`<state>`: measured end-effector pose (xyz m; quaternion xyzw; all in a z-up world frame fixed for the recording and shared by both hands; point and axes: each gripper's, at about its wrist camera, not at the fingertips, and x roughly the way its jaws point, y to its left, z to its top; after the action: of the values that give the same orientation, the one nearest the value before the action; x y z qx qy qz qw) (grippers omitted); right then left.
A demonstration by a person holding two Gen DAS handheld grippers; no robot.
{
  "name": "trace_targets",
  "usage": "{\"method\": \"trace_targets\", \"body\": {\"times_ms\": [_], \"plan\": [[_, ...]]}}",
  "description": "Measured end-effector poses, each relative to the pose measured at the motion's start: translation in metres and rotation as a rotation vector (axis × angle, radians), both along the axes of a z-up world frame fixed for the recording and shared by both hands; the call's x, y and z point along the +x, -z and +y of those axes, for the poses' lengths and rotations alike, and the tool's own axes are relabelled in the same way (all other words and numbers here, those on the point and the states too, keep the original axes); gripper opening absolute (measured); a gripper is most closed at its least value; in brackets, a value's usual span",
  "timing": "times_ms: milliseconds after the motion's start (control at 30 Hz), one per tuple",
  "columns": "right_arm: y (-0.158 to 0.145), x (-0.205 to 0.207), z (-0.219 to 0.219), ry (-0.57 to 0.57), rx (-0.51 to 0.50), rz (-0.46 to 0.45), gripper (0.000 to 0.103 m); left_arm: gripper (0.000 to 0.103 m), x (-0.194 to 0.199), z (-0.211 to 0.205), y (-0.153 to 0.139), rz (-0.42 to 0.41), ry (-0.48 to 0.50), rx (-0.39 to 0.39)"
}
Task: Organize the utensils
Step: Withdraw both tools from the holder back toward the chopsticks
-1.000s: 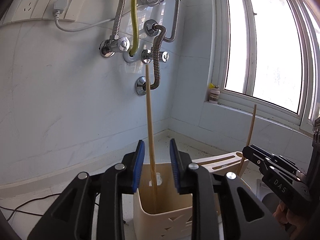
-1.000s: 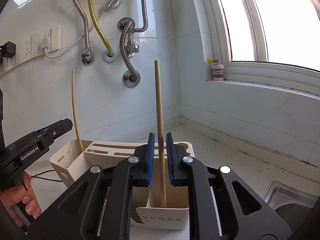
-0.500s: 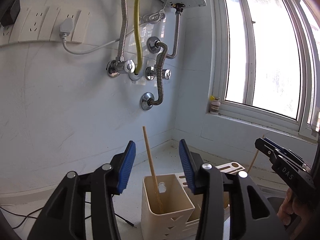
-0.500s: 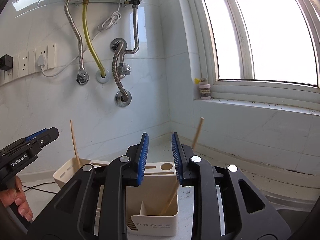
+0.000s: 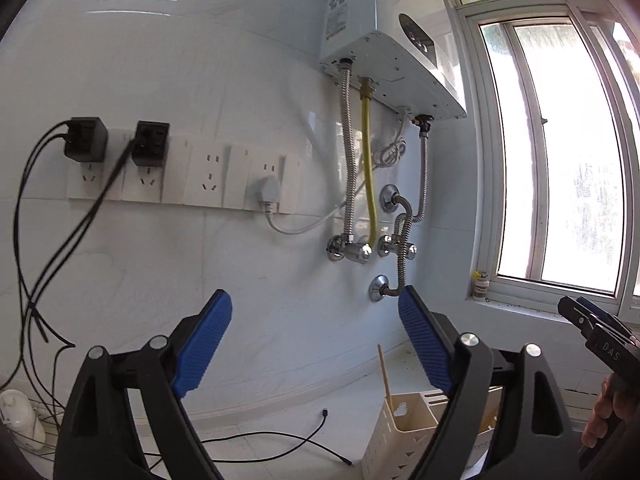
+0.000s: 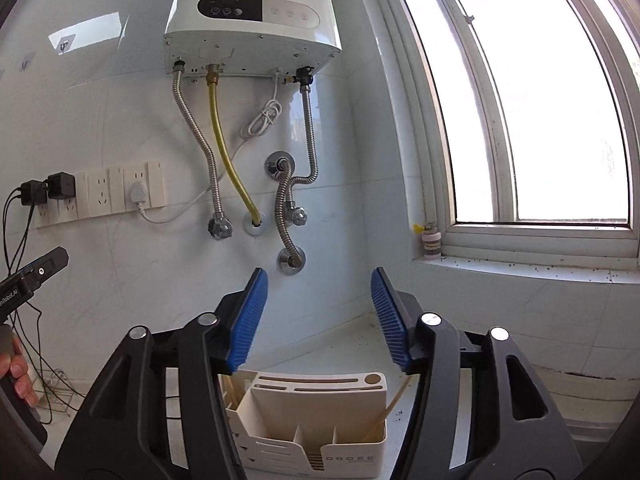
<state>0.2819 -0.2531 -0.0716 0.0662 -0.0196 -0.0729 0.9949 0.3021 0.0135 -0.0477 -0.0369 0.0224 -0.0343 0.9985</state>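
Observation:
A cream utensil organizer [image 6: 320, 420] stands on the white counter below both grippers. One wooden chopstick [image 6: 390, 404] leans in its right compartment. Another chopstick [image 5: 385, 372] stands in its left compartment. My right gripper [image 6: 319, 274] hovers above the organizer, its jaws opening with nothing between them. My left gripper [image 5: 315, 294] is raised to the left of the organizer [image 5: 400, 432], jaws opening wide and empty. Each gripper shows at the edge of the other's view: the right gripper [image 5: 596, 332] and the left gripper [image 6: 32, 276].
A water heater [image 6: 252, 20] hangs on the tiled wall with metal hoses [image 6: 200, 140] and valves below. A socket strip [image 5: 180, 176] with black plugs and dangling cables [image 5: 36, 280] is at left. A window [image 6: 540, 120] is at right, with a small bottle [image 6: 431, 242] on its sill.
Both grippers let go of their chopsticks, which now rest in the organizer. Both grippers rose and drew back from it, jaws spreading wide.

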Motion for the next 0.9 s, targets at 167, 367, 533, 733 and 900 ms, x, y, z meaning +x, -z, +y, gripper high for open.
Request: {"method": "trace_targets", "body": {"times_ms": [167,367,533,733,900], "plan": [[-0.009,-0.015,0.027,-0.078,0.013,-0.022,0.075,0.096,-0.041,0.040,-0.017,-0.007,-0.095,0.001],[-0.010,-0.026,0.072,-0.187,-0.012,-0.029,0.093,0.098,-0.088,0.081,-0.024,0.028,-0.199,0.083],[-0.005,-0.029,0.102,-0.266,0.002,0.009,0.095,0.098,-0.124,0.117,-0.010,0.116,-0.297,0.114],[0.010,-0.032,0.131,-0.329,0.023,0.089,0.095,0.098,-0.162,0.148,0.016,0.220,-0.362,0.105],[0.031,-0.031,0.158,-0.384,-0.001,0.186,0.095,0.098,-0.179,0.160,0.051,0.347,-0.379,0.074]]}}
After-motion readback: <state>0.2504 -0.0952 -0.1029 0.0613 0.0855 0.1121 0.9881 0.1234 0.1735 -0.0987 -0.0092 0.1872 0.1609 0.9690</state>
